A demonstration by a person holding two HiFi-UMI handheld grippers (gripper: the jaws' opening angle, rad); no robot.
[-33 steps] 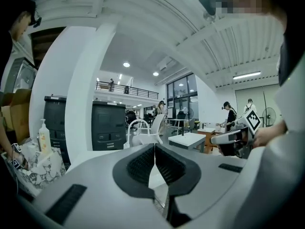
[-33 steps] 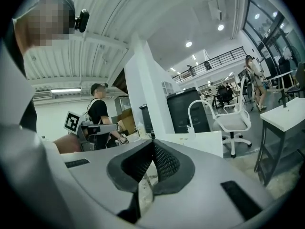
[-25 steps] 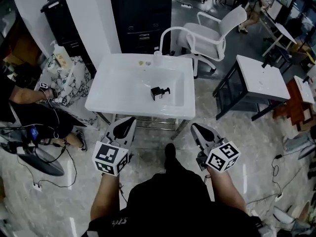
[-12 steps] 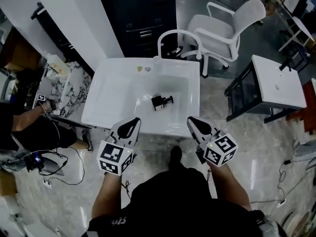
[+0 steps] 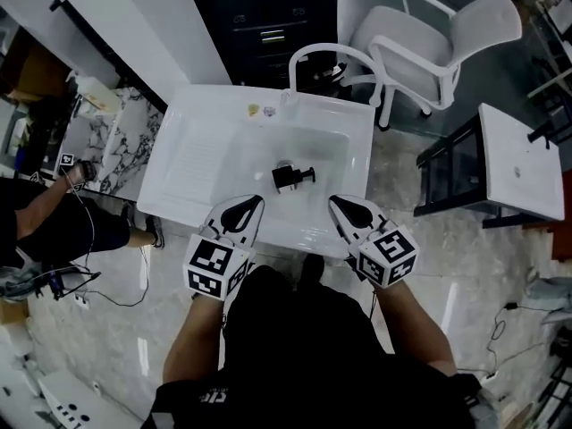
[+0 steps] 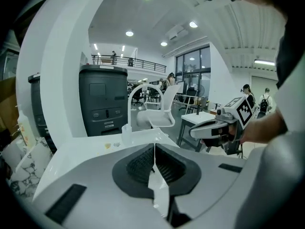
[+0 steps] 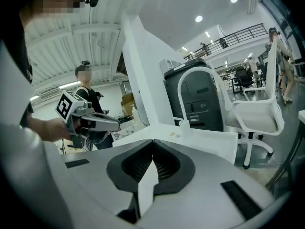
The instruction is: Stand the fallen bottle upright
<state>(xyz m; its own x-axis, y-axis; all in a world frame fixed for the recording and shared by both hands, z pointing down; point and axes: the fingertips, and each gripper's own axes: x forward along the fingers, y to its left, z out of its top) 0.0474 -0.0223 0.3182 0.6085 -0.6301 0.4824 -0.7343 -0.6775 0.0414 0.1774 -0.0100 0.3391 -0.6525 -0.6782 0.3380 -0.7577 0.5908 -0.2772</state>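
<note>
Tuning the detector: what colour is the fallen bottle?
The bottle is black; clearest in the head view.

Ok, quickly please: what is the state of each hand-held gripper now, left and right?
Left hand-held gripper: closed, holding nothing.
Right hand-held gripper: closed, holding nothing.

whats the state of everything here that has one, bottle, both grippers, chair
bottle: lying on its side in the sink basin, nothing touching it
left gripper: fingers shut, empty, over the sink's near edge
right gripper: fingers shut, empty, over the sink's near edge
chair: upright, nobody in it
</note>
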